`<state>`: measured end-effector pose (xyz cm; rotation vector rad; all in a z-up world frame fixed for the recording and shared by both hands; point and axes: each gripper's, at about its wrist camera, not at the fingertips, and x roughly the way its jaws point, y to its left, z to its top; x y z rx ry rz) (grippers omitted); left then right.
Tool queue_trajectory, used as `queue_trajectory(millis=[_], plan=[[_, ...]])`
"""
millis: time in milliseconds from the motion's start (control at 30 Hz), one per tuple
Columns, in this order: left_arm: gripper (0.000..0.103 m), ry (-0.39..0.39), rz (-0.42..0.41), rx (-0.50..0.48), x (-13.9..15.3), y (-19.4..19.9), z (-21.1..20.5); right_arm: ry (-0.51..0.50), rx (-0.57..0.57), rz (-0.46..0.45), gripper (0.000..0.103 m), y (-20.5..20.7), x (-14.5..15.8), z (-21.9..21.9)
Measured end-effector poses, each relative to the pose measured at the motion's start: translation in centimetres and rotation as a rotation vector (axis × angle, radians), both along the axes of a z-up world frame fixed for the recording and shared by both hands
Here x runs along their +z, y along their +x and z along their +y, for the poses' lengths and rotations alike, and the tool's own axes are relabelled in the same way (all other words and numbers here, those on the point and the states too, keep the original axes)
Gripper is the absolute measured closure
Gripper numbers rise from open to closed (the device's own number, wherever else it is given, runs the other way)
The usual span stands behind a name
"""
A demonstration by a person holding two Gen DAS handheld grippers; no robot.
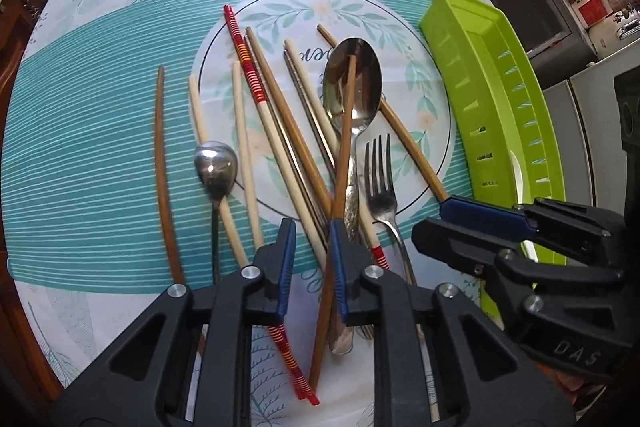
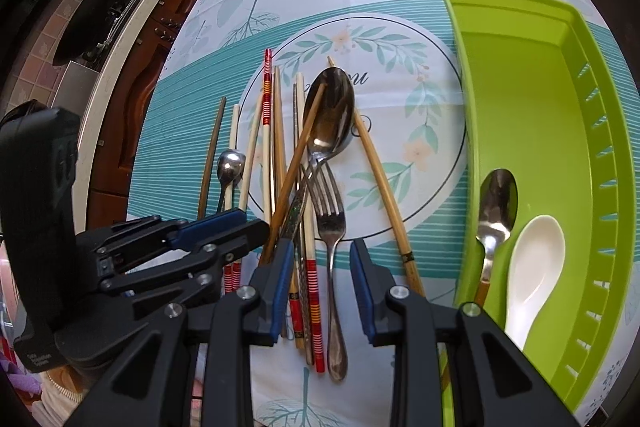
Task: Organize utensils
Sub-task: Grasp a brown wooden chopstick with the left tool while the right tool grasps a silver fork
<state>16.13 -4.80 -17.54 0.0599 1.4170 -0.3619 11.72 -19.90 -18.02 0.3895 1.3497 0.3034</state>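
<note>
- Left gripper: points steeply down over the near end of the utensil pile. Jaws narrowly apart, nothing clamped.
- Brown chopstick runs up through the gap and lies against the inner face of the 3 o'clock pad. The 9 o'clock pad stands clear of it. Its far tip rests on the bowl of the large spoon.
- Red-striped chopstick also crosses under the gap, running from 11 o'clock down to 6 o'clock.
- Right gripper: jaws released and well apart, gripping nothing. The fork has its handle between the fingers, touching neither pad as far as I can tell.
- Pile: loose on the tablecloth, partly over its printed wreath circle. It holds cream, brown and metal chopsticks, mostly side by side and some crossed.
- Small spoon: at 9 o'clock of the pile, bowl up, handle toward the camera.
- One dark brown chopstick lies alone, furthest toward 9 o'clock.
- Green tray: at 3 o'clock of the pile, slotted along its outer wall.
- Tray contents, at its near end: a white ceramic spoon and, just beside it at 9 o'clock, a metal spoon with a brownish handle end.
</note>
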Motion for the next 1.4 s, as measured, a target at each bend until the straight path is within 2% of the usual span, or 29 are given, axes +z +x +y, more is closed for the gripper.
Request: queue_trajectory(millis=[167, 400, 533, 967, 1400], plan=[[0.099, 0.024, 0.022, 0.006, -0.6, 0.8, -0.8, 0.008, -0.009, 0.004, 0.074, -0.1, -0.1, -0.4], [0.099, -0.023, 0.044, 0.035, -0.3, 1.4, -0.1, 0.011, -0.011, -0.001, 0.074, -0.2, 0.1, -0.5], [0.099, -0.04, 0.041, 0.02, 0.2, 1.7, -0.5, 0.014, -0.011, -0.001, 0.074, -0.2, 0.2, -0.5], [0.099, 0.008, 0.06, -0.01, -1.3, 1.8, -3.2, 0.02, -0.024, 0.009, 0.074, -0.3, -0.2, -0.7], [0.099, -0.047, 0.082, 0.05, -1.5, 1.2, -0.4, -0.005, -0.008, 0.032, 0.074, 0.0, -0.9, -0.3]])
